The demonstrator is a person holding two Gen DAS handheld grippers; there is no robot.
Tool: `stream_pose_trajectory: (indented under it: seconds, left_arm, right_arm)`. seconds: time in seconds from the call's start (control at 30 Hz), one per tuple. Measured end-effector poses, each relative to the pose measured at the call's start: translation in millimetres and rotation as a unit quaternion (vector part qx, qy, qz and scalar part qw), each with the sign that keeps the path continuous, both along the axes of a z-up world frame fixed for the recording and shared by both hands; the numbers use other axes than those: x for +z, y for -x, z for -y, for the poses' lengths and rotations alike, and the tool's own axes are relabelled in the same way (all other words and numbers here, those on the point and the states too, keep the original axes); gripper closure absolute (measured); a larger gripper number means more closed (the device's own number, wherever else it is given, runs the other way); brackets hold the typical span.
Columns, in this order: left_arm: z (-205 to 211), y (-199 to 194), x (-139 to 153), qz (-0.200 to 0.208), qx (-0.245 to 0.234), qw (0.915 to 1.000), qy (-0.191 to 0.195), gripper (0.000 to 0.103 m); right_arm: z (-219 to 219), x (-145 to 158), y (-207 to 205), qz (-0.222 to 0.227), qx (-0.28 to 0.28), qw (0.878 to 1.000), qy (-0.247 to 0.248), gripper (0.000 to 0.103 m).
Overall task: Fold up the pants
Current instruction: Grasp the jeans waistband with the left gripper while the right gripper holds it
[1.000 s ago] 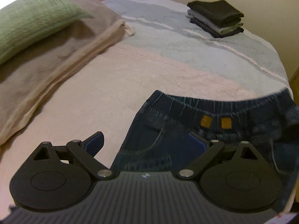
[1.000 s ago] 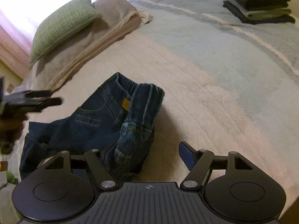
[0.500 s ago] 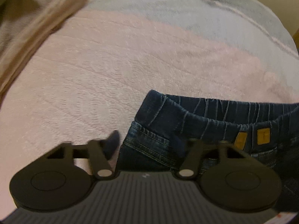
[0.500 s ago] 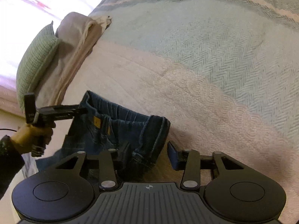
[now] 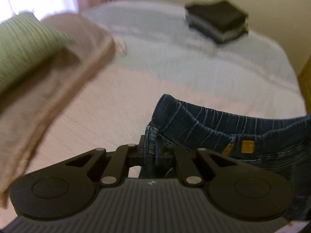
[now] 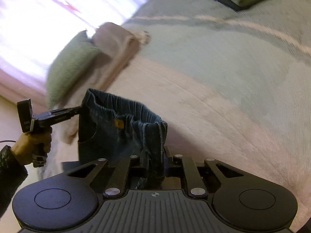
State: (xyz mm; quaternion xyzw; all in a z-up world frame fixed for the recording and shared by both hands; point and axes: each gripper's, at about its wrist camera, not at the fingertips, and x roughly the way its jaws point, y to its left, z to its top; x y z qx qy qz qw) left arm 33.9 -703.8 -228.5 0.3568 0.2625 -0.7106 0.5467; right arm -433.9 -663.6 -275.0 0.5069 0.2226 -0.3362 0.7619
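Dark blue denim pants (image 5: 204, 124) with an elastic waistband and small orange tags hang in the air above the bed, stretched between both grippers. My left gripper (image 5: 150, 151) is shut on the left end of the waistband. In the right wrist view the same pants (image 6: 120, 128) hang below the waistband, and my right gripper (image 6: 155, 165) is shut on its right end. The left gripper (image 6: 77, 109) also shows there, held by a hand (image 6: 33, 145), pinching the far corner.
The bed (image 5: 175, 68) has a pink and pale blue cover. A green pillow (image 5: 25, 44) on folded beige bedding (image 5: 64, 81) lies at the left. A stack of folded dark clothes (image 5: 217, 19) sits at the far right corner. A bright window (image 6: 48, 19) lies beyond the pillow.
Both grippers have shut on the two ends of the waistband and lifted the pants off the bed. The crumpled heap is now stretched out and hanging.
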Motion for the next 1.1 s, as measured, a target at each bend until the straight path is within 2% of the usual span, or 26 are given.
stream_pose_trajectory:
  seconds: [0.07,0.17,0.3,0.4,0.5,0.6,0.7,0.77,0.9,0.93,1.0,1.03,1.07,1.1]
  left_arm:
    - [-14.5,-4.2,36.2,-0.007,0.012,0.9994,0.032,0.098]
    - [-24.7,-4.0,94.6,-0.023,0.013,0.9965,0.08,0.098]
    - [-15.2,26.8,157.1,-0.031,-0.038,0.9904,0.129,0.098]
    - [6.9,69.7,185.2,-0.026,-0.083,0.9854,0.146,0.098]
    - [42.2,113.6,192.3,-0.031,-0.105,0.9835,0.144,0.098]
    - [87.0,161.3,181.4,-0.029,-0.118,0.984,0.13,0.098]
    - [139.8,207.8,154.8,-0.031,-0.127,0.9852,0.11,0.098]
    - [184.5,242.6,124.8,-0.041,-0.125,0.9873,0.089,0.098]
    - [275.1,301.7,47.2,-0.063,-0.109,0.9912,0.043,0.095]
    - [291.7,309.8,24.9,-0.065,-0.097,0.9928,0.026,0.088]
    - [313.5,318.2,-6.9,-0.057,-0.071,0.9956,0.023,0.086]
    - [320.2,317.5,-17.8,-0.052,-0.057,0.9969,0.017,0.086]
    - [322.3,314.8,-25.4,-0.05,-0.045,0.9977,0.011,0.086]
    - [317.9,305.8,-29.5,-0.047,-0.036,0.9982,0.006,0.086]
  right_arm:
    - [-10.4,25.9,4.8,0.021,0.002,1.0,0.014,0.097]
    - [-33.3,66.0,15.6,0.038,-0.024,0.997,0.056,0.097]
    - [-60.1,113.9,47.6,0.046,-0.091,0.989,0.111,0.098]
    - [-63.0,131.3,72.3,0.042,-0.129,0.982,0.132,0.098]
    - [-51.7,138.4,101.3,0.04,-0.164,0.976,0.141,0.098]
    - [-20.3,132.3,135.8,0.036,-0.189,0.971,0.141,0.098]
    - [29.3,114.0,174.9,0.029,-0.211,0.968,0.135,0.098]
    - [70.5,96.1,199.6,0.012,-0.22,0.967,0.128,0.098]
    - [149.2,36.9,239.0,-0.02,-0.234,0.967,0.099,0.096]
    - [163.1,20.7,242.4,-0.031,-0.236,0.967,0.088,0.095]
    - [188.6,-9.2,246.9,-0.089,-0.242,0.964,0.068,0.076]
    - [195.9,-18.9,249.2,-0.121,-0.252,0.958,0.068,0.069]
    - [199.1,-23.8,251.1,-0.135,-0.255,0.955,0.071,0.061]
    - [200.3,-26.4,251.5,-0.137,-0.254,0.955,0.073,0.06]
